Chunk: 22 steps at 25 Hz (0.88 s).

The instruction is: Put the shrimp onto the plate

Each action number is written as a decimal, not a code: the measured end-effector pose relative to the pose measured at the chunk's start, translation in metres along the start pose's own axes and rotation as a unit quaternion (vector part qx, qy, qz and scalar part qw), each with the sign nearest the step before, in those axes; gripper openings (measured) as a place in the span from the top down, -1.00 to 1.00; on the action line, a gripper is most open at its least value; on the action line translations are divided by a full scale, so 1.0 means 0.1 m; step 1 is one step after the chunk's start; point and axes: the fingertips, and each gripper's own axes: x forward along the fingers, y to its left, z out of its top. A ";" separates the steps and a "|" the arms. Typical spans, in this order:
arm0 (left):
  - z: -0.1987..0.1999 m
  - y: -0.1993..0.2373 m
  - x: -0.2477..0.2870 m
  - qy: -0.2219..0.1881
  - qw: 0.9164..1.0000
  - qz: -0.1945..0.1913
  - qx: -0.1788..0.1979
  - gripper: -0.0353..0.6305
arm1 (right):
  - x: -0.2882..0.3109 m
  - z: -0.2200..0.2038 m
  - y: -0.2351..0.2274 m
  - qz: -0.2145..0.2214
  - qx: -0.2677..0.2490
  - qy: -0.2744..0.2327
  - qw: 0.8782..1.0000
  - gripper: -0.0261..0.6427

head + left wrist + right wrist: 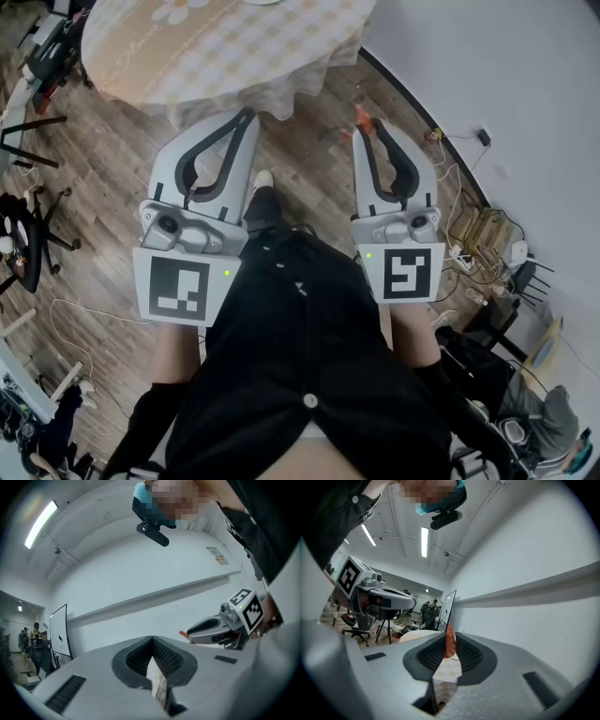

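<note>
Shrimp [450, 641], orange-red, is pinched upright between the closed tips of the right gripper [450, 637]. In the head view the same shrimp [362, 119] pokes out past the right gripper [364, 127], held over wooden floor [103, 187] and well short of the worktop [234, 47]. The left gripper [152, 640] has its jaws pressed together with nothing between them; in the head view this left gripper [250, 116] points toward the worktop edge.

The step in hand looks like the carry. To do it well, keep the right grip firm and level, since only the tips seem to hold the shrimp and it could slip. Walk to the worktop, bring the tips low over the plate's middle, then open the jaws. Keep the left gripper clear of the path.

The worktop is round, under a pale checked cloth. Only 1 possible container shows: a white sliver [263, 2] at the head view's top edge, perhaps the plate's rim, but I cannot tell. Nothing of its contents is visible.
</note>
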 end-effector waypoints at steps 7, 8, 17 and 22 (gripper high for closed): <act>-0.06 0.30 0.27 -0.006 1.000 -0.013 -0.004 0.89 | 0.35 0.06 -0.10 -0.010 -0.004 0.006 1.000 0.78; -0.07 0.35 0.31 -0.008 1.000 -0.015 -0.005 0.89 | 0.40 0.06 -0.12 -0.012 -0.005 0.008 1.000 0.78; -0.21 0.79 0.66 -0.016 0.999 -0.028 -0.006 0.89 | 0.94 0.06 -0.22 -0.022 -0.005 0.016 1.000 0.78; -0.31 0.99 0.80 -0.017 0.999 -0.034 -0.011 0.89 | 1.21 0.06 -0.24 -0.025 -0.006 0.018 1.000 0.78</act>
